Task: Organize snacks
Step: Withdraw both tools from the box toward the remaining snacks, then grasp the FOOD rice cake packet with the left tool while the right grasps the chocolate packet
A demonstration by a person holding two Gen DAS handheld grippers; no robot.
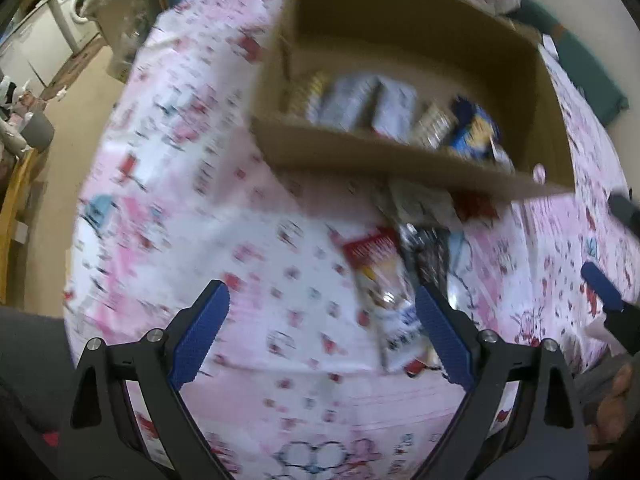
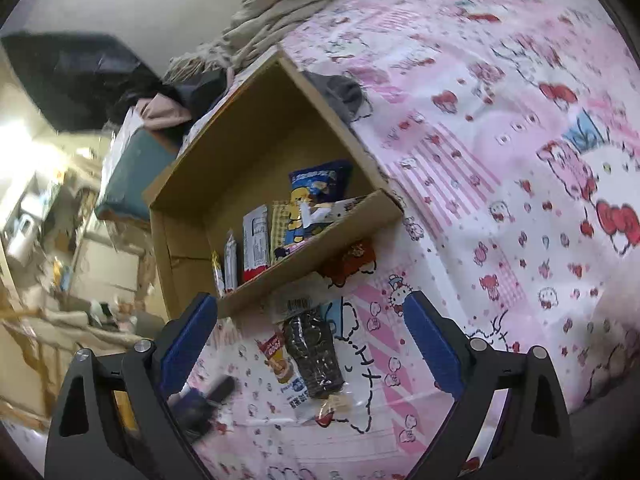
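A cardboard box (image 2: 276,184) is sitting on a bed covered by a pink cartoon-print sheet (image 2: 500,160). Several snack packets are standing in a row inside the box against its near wall, among them a blue bag (image 2: 320,188) and a grey-and-red packet (image 2: 256,240).

Just outside that wall, more snacks are lying loose on the sheet: a dark clear-wrapped packet (image 2: 316,352), a red-and-white packet (image 2: 282,360) touching its side, and a small red packet (image 2: 352,264) right at the foot of the box.

The right gripper (image 2: 308,344) is hanging over these loose packets with its jaws wide apart, gripping nothing.

The left gripper (image 1: 320,332) is also standing wide open and empty above the sheet, with the red-and-white packet (image 1: 380,280) lying just inside its right finger. This view is blurred.
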